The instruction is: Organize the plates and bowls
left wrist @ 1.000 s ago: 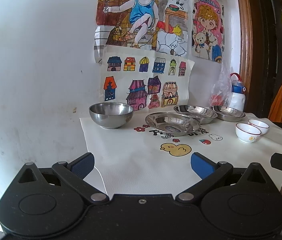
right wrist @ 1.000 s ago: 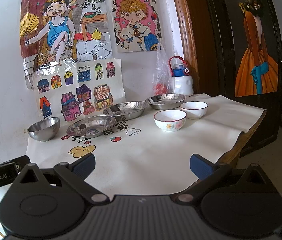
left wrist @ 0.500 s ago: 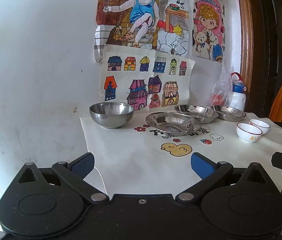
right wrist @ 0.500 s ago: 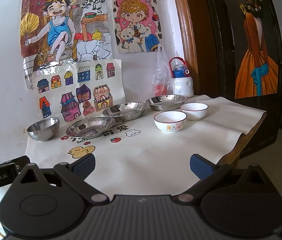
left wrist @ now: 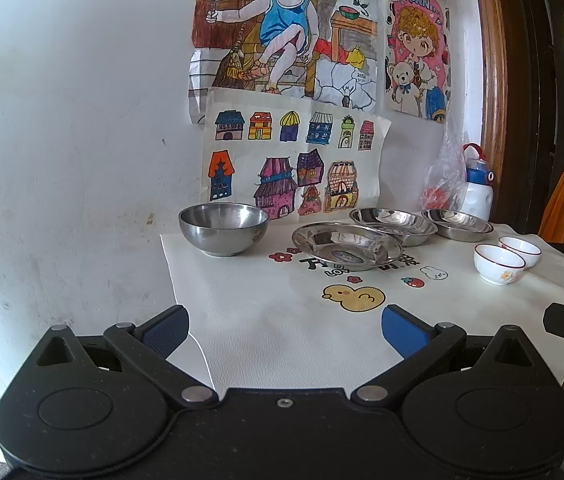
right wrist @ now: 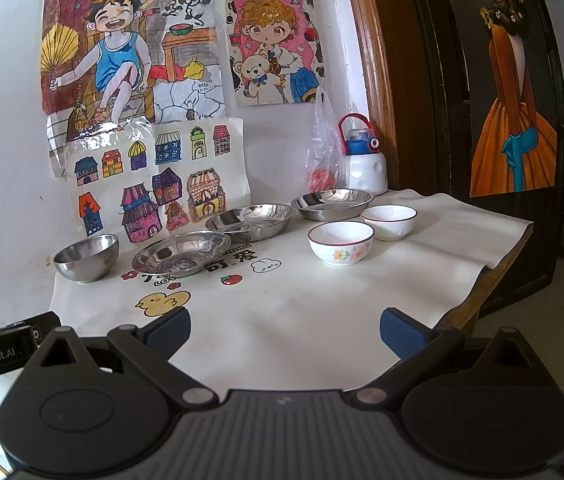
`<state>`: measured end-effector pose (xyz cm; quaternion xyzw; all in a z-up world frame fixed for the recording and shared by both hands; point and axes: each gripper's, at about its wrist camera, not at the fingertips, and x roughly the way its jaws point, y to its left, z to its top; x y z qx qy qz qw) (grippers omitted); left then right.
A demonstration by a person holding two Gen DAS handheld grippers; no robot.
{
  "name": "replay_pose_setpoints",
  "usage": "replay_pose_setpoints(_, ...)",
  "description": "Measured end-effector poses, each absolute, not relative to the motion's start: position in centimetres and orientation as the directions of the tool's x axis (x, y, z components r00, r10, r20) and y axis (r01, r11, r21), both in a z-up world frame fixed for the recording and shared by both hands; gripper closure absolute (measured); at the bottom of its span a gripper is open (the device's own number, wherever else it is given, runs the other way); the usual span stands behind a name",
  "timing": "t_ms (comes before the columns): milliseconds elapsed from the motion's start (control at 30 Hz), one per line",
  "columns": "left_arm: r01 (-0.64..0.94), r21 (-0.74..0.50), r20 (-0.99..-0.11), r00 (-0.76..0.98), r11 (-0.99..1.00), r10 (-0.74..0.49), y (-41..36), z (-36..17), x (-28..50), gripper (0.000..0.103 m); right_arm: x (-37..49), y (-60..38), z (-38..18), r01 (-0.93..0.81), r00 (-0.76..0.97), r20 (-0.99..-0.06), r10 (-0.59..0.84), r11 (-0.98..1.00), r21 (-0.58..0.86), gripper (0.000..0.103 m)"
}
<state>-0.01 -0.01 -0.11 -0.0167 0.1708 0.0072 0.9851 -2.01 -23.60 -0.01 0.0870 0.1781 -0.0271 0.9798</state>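
Nothing stacked yet: three shiny steel plates (right wrist: 180, 254), steel bowl (left wrist: 224, 229), two white ceramic bowls (right wrist: 341, 242) separate; left gripper (left wrist: 283, 326) and right gripper (right wrist: 285, 330) both wide, empty.

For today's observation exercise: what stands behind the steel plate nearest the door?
Behind that steel plate stand a white bottle with a blue-and-red lid and a clear plastic bag holding something red. The plate's rim hides their bases.
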Motion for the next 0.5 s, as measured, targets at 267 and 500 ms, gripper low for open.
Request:
replay_pose_setpoints(267,-0.02,-0.03,-0.339,0.941,0.999,0.008,-0.01,-0.16,0.05,0.001,-1.95,-23.54,-0.09,0.083,0.935,-0.355,-0.021,0.983,0.161,0.0)
replay_pose_setpoints(500,-0.019,-0.029,-0.34,0.94,0.999,0.008,0.0,-0.27,0.09,0.001,-1.84,-23.58,-0.07,0.082,0.934,-0.356,-0.019,0.983,0.163,0.0)
